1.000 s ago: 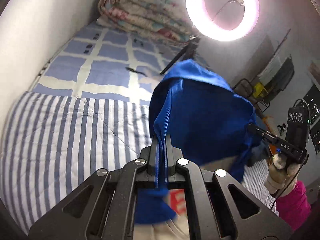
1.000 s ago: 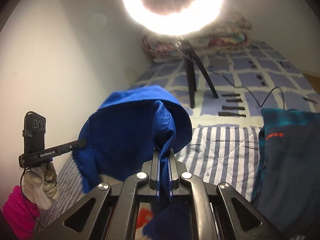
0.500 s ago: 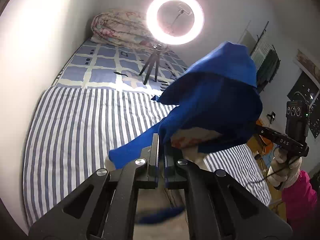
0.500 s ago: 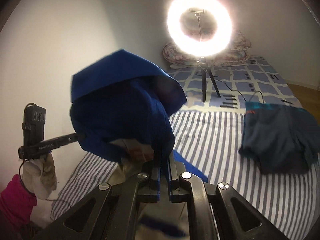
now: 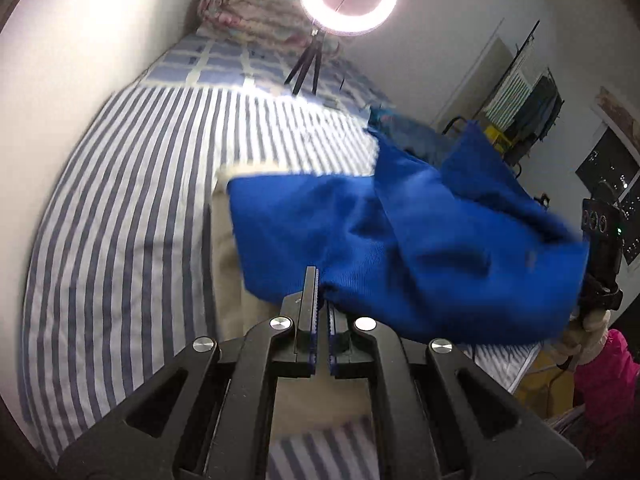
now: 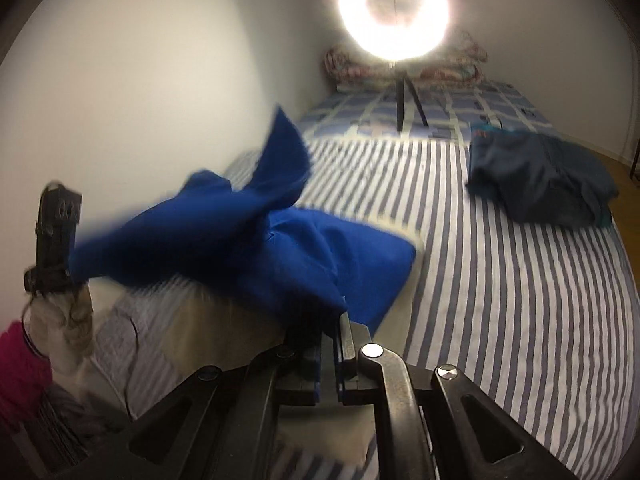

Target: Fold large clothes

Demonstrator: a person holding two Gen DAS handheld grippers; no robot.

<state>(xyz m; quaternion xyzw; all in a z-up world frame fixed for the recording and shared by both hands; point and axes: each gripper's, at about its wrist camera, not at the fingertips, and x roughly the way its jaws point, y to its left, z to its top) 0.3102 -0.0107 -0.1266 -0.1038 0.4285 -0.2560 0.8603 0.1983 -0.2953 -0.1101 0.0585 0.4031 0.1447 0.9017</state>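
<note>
A large blue garment (image 5: 420,240) with a cream part under it stretches between my two grippers above the striped bed (image 5: 120,220). My left gripper (image 5: 318,280) is shut on one blue edge. In the right wrist view the same blue garment (image 6: 256,240) billows, blurred, and my right gripper (image 6: 336,320) is shut on another edge. The other hand's gripper shows in each view: the right one (image 5: 600,264) at the far right, the left one (image 6: 54,240) at the far left, each held by a gloved hand with a pink sleeve.
A dark teal garment (image 6: 540,180) lies bunched on the bed's right side. A lit ring light on a tripod (image 6: 394,12) stands mid-bed, with a rolled floral quilt (image 5: 256,12) behind it. A white wall runs along the bed's left. A clothes rack (image 5: 532,92) stands beyond.
Both grippers have pulled back along the bed with the blue garment. It has dropped from hanging high and bunched to spreading low and wide over the stripes. The ring light looks farther off.
</note>
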